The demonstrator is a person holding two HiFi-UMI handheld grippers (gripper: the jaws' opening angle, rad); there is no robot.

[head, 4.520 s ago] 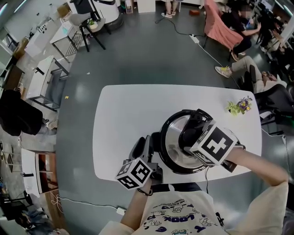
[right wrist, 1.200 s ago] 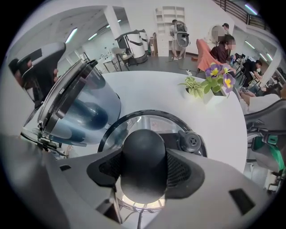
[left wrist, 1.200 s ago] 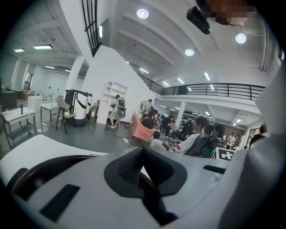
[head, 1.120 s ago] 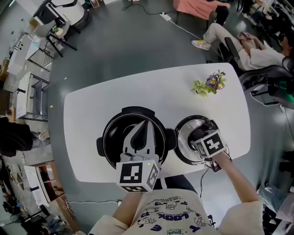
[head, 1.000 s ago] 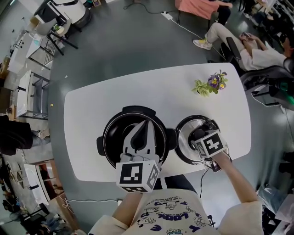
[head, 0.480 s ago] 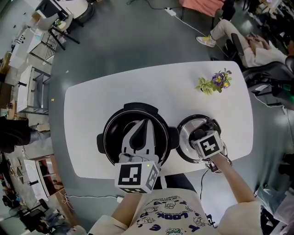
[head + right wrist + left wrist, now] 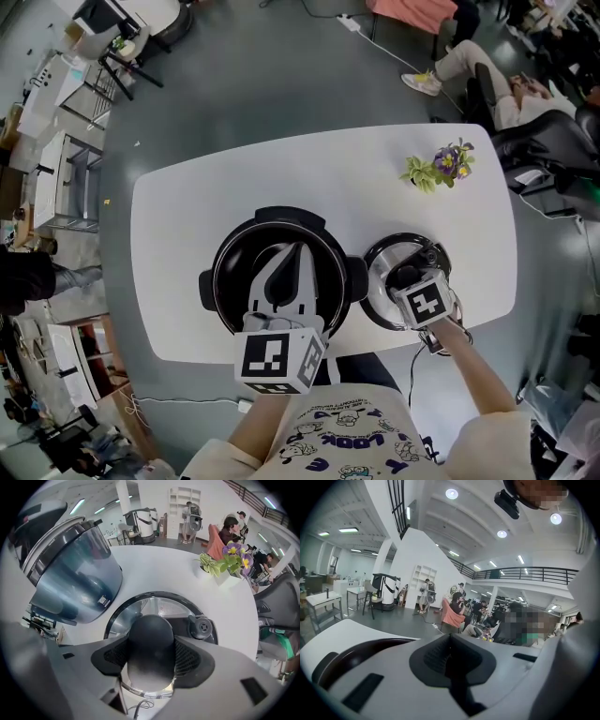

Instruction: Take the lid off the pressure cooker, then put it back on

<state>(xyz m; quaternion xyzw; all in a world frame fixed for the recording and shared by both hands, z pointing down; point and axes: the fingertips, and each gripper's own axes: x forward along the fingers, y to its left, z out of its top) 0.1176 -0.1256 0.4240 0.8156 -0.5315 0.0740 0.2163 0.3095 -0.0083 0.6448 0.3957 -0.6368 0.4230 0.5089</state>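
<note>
Table (image 7: 187, 225): white, rounded, on grey floor (image 7: 262, 84).
Left gripper (image 7: 298, 251): jaws pressed together, empty, above the open pressure cooker (image 7: 217, 281).
Right gripper (image 7: 406, 278): pointing down, pads clamped on black knob (image 7: 151, 634) of lid (image 7: 380, 286).
Pressure cooker: black, uncovered, by near table edge.
Lid: just right of cooker, low at table level.
Flowers (image 7: 436, 169): far right corner.
People (image 7: 469, 66): seated beyond table.

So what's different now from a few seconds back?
The lid came off: the right gripper, clamped on its knob throughout, carried it off the pot and down to the pot's right, at the table. The left gripper, shut, went from the pot's side to above its open mouth. Pot, table and flowers stayed put.
</note>
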